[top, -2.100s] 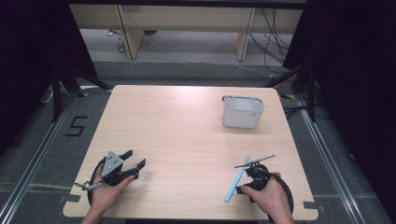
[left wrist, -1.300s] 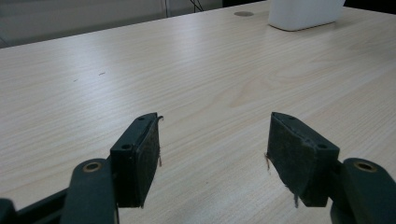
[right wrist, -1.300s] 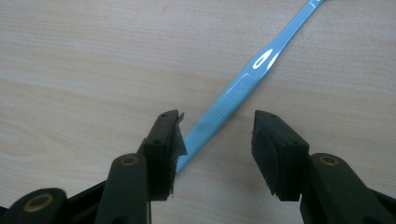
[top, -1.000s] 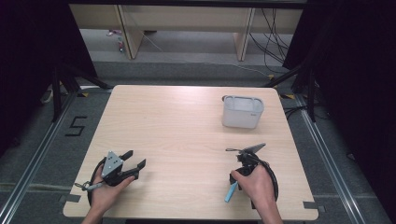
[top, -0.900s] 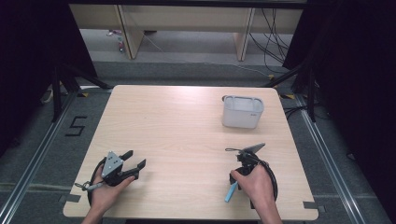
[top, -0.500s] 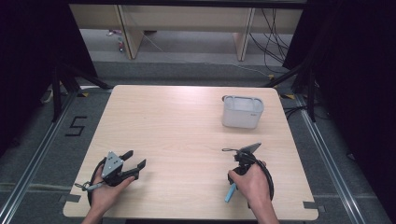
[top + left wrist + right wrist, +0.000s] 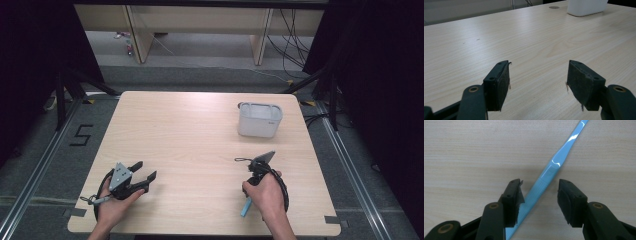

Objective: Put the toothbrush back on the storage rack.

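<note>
A: Where is the blue toothbrush (image 7: 549, 173) right now?

B: Flat on the wooden counter (image 7: 200, 130), near the right front edge. In the high view its end (image 7: 245, 206) pokes out from under the person's right hand (image 7: 265, 192). In the right gripper view it runs diagonally between the two black jaws, handle toward the lower left and the thin neck running off to the upper right.

A: So the right hand-held gripper (image 7: 539, 191) has it?

B: Not yet, I'd say. The jaws straddle the handle; they have just been closing a little, but a gap shows on the right side and the pads are not pressing. The left pad (image 7: 517, 195) sits just beside the handle, perhaps brushing it. I'd call it released, poised to pinch.

A: Why straddle the thick part?

B: My guess is that the wider ribbed handle gives the pads more to bite on than the slim neck, and pointing down at the counter lets them close on either side of it.

A: And the left hand-held gripper (image 7: 537, 80)?

B: Released too, jaws wide with only bare wood between them, parked at the near left, well apart from the toothbrush. It seems to be just waiting.

A: Where would the toothbrush go?

B: Likely the white bin (image 7: 259, 120) at the far right, though that is only a judgement.
</note>
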A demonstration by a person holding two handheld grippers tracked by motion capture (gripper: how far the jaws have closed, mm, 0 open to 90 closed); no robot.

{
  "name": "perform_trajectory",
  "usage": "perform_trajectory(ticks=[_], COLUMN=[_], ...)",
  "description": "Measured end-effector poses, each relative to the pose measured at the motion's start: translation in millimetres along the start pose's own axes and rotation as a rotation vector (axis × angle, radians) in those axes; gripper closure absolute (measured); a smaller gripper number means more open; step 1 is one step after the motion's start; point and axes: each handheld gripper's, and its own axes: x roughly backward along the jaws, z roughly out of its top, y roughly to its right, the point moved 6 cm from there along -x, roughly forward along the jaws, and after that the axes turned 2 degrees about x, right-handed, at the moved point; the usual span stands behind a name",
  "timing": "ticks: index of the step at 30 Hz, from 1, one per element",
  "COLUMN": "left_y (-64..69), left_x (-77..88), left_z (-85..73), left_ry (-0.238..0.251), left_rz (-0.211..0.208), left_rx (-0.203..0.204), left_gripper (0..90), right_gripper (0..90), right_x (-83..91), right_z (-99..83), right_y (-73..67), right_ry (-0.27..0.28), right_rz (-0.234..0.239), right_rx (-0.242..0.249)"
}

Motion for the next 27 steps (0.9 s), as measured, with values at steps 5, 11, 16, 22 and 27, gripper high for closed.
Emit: perform_trajectory(ticks=[5, 11, 16, 22, 27], left_y=[0.1, 0.4, 0.3, 0.5, 1.0], left_x=[0.0, -0.9, 0.1, 0.2, -1.2], left_z=[0.0, 0.1, -0.1, -0.1, 0.0], left_ry=[-0.001, 0.007, -0.003, -0.001, 0.005], left_rz=[-0.002, -0.006, -0.003, -0.003, -0.006], left_rx=[-0.001, -0.001, 0.000, 0.001, -0.002], left_gripper=[34.0, 34.0, 34.0, 34.0, 34.0], right_gripper=[55.1, 57.9, 63.3, 71.2, 78.2], right_x=[-0.8, -3.2, -5.9, -3.8, -4.6], right_z=[1.1, 2.1, 1.7, 0.6, 1.2], right_y=[-1.0, 0.6, 1.9, 4.4, 9.6], right_ry=[-0.027, -0.043, -0.059, -0.083, -0.064], right_rz=[-0.006, -0.026, -0.045, -0.033, -0.035], right_rx=[-0.007, -0.029, -0.043, -0.020, -0.013])
